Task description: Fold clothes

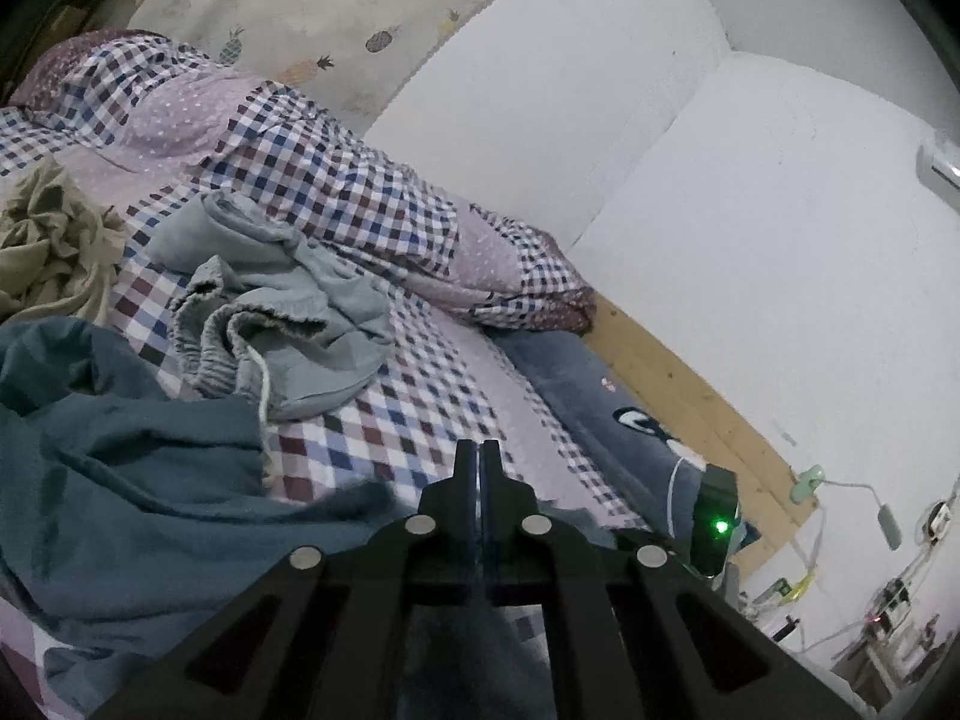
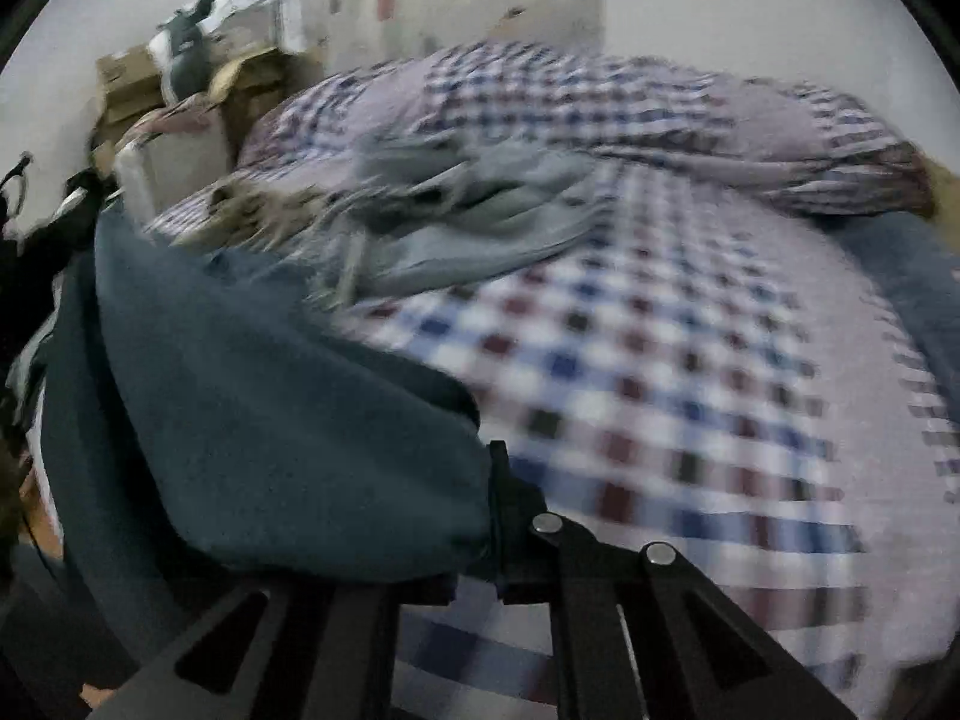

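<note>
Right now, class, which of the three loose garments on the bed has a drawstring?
The grey garment in the middle: a white cord hangs from its gathered waistband. The olive one and the blue one show none.

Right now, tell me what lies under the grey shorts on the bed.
The grey shorts lie crumpled on the checked bedsheet, their drawstring trailing onto the dark blue garment. Whatever sits beneath the shorts themselves is covered; only sheet shows around them.

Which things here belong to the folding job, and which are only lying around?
Job: teal garment, with the left gripper and right gripper at it; grey shorts; olive garment.

Lying about: checked quilt, blue pillow, cardboard boxes.
</note>
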`<state>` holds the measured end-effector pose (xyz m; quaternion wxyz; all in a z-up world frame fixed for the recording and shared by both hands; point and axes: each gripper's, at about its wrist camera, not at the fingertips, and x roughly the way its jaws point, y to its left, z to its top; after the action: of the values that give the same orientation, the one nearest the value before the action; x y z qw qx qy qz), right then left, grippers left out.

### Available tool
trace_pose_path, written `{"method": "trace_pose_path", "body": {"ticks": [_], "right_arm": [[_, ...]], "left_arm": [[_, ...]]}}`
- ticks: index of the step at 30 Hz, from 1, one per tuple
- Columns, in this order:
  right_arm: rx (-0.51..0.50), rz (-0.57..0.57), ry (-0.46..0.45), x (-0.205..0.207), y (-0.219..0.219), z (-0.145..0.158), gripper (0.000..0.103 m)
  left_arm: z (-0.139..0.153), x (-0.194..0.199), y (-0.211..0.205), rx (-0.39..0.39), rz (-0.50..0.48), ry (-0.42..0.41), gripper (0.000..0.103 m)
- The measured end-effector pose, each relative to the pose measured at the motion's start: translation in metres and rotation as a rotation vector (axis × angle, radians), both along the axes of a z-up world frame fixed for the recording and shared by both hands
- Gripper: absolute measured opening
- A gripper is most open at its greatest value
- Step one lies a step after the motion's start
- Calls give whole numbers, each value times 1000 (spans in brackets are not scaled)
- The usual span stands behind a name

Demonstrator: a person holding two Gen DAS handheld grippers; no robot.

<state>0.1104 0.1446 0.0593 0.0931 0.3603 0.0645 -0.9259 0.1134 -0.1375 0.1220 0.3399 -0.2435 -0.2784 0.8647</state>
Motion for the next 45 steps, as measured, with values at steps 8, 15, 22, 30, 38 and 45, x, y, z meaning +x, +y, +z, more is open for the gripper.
{"method": "trace_pose_path", "body": {"ticks": [8, 15, 22, 30, 38, 45], "right_arm": [[410, -201, 189, 22, 35, 59, 6], [722, -343, 398, 36, 39, 121, 7], [859, -277, 426, 62, 2, 118, 13], [799, -89, -40, 93, 0, 35, 18], [673, 36, -443, 140, 7, -30, 56], [242, 191, -378, 138, -22, 43, 56]], "left_arm": [[1, -7, 34, -19, -72, -16, 0], [-7, -14, 39, -65, -52, -49, 2], [-20, -29, 15, -124, 33, -111, 7], [-28, -40, -27, -68, 120, -164, 24], [-29, -42, -68, 6, 200, -183, 45], [-38, -49, -83, 39, 186, -229, 48]]}}
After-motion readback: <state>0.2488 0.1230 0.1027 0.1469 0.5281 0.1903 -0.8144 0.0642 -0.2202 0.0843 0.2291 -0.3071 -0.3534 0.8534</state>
